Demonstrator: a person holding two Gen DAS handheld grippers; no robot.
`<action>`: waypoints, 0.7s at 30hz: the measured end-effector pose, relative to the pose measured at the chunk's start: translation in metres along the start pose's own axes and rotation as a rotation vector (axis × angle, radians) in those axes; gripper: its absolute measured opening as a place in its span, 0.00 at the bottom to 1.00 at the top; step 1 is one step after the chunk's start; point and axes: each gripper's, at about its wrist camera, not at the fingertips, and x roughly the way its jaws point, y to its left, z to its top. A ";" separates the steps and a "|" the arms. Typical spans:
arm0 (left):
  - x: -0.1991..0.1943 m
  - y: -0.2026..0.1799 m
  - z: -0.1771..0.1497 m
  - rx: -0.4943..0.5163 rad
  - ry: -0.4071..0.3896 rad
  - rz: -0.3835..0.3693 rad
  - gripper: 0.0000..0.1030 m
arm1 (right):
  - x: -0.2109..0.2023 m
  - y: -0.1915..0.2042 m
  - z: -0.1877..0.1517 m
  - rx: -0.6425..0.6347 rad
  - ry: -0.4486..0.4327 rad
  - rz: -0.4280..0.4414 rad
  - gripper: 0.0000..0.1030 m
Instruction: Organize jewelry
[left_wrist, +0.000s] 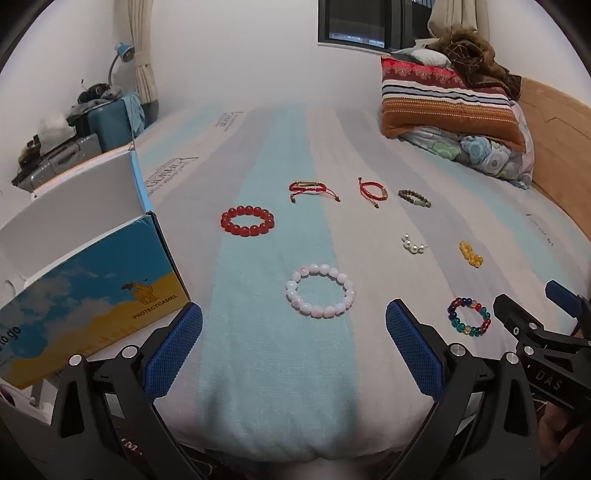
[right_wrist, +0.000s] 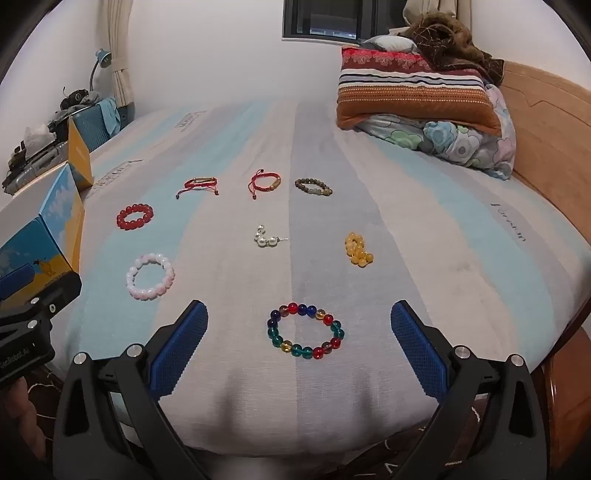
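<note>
**Both grippers released over the foot of the bed, jewelry laid out ahead**

Your left gripper (left_wrist: 293, 343) is spread wide and holds nothing; the pink bead bracelet (left_wrist: 320, 290) lies on the bed (left_wrist: 258, 387) just ahead of its fingertips, between them in the view. Your right gripper (right_wrist: 299, 345) is likewise spread and empty, with the multicolored bead bracelet (right_wrist: 306, 331) flat on the sheet between its blue pads (right_wrist: 417, 354), touching neither.

Further out from the right gripper sit the pearl cluster (right_wrist: 266, 238) in the middle and the yellow bead bracelet (right_wrist: 358, 250) bunched up to its right. To the left, beyond the pink one, lies the red bead bracelet (right_wrist: 135, 216). The far row holds two red cord bracelets (right_wrist: 197, 185) (right_wrist: 264, 184) and, at the right end, a dark olive bead bracelet (right_wrist: 313, 186).

An open blue-and-yellow box (left_wrist: 92, 280) stands at the bed's left edge, close beside your left gripper. Folded bedding (right_wrist: 417, 88) is stacked at the far right, by the headboard.
</note>
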 end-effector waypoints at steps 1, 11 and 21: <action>0.000 0.000 0.000 0.004 0.006 -0.003 0.94 | 0.001 0.000 0.000 0.005 0.006 0.008 0.93; 0.009 -0.004 -0.002 -0.002 0.025 -0.024 0.94 | -0.001 0.000 0.001 -0.001 0.008 0.011 0.93; 0.008 -0.001 -0.001 -0.013 0.027 -0.023 0.94 | 0.002 0.004 -0.001 -0.007 0.006 0.007 0.93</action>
